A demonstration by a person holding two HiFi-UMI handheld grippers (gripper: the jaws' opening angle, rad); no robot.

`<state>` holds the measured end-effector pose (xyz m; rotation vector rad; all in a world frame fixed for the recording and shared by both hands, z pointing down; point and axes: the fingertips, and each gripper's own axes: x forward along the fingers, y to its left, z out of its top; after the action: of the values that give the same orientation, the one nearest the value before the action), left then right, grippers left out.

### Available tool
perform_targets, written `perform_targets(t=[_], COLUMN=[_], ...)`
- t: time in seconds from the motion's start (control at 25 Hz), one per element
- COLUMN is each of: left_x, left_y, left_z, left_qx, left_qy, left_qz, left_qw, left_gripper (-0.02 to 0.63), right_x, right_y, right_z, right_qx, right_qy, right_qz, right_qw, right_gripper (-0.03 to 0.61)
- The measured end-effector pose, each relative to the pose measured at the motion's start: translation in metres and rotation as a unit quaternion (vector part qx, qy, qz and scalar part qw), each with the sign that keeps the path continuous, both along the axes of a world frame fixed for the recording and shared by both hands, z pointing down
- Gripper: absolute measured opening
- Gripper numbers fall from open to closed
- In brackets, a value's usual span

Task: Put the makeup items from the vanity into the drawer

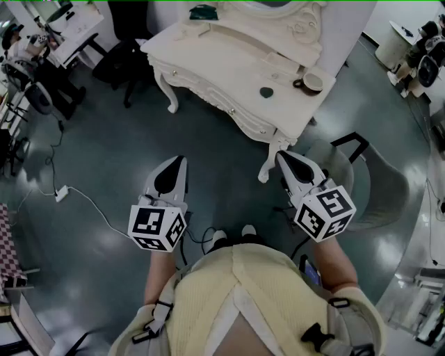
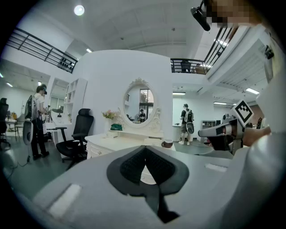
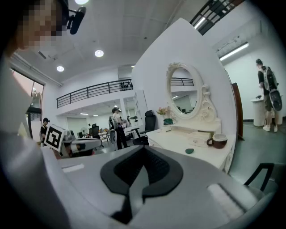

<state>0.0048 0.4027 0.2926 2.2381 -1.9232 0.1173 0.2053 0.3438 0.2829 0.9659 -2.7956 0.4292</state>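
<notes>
A: Where are the makeup items?

B: A small green item (image 1: 267, 92) lies on the vanity (image 1: 229, 73) top, near the front edge toward the right end. A brown cup (image 1: 311, 83) stands at the right edge, apart from it. A green bag (image 1: 203, 12) sits at the back edge beside the oval mirror (image 3: 184, 93).

A: And the drawer?

B: The drawer (image 1: 233, 111) fronts along the front edge sit pushed in.

A: What state are the claws in?

B: The left gripper (image 1: 177, 161) is clenched, pads together, with nothing between them. The right gripper (image 1: 281, 156) is the same: clenched and empty. Both are over the floor (image 1: 104, 160) in front of the vanity, well apart from the items. The right one is just beside the front right leg (image 1: 268, 163).
</notes>
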Motion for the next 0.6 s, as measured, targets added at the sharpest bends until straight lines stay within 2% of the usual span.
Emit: perform_targets(t=[0.16,0.6], left_x=[0.009,0.024], left_y=[-0.003,-0.012], left_z=[0.007,0.022], left_qx=[-0.011,-0.028], left_qy=[0.029,0.020], left_qz=[0.010,-0.012], left_qw=[0.9995,0.9993], left_gripper=[0.001,0.002], right_x=[0.000,0.011], right_y=[-0.002,-0.019], right_z=[0.006,0.025], right_qx=[-0.018,-0.027], right_qy=[-0.012,-0.002], right_qz=[-0.016,-0.033], right_qw=[1.000,0.999], right_gripper=[0.000,0.000])
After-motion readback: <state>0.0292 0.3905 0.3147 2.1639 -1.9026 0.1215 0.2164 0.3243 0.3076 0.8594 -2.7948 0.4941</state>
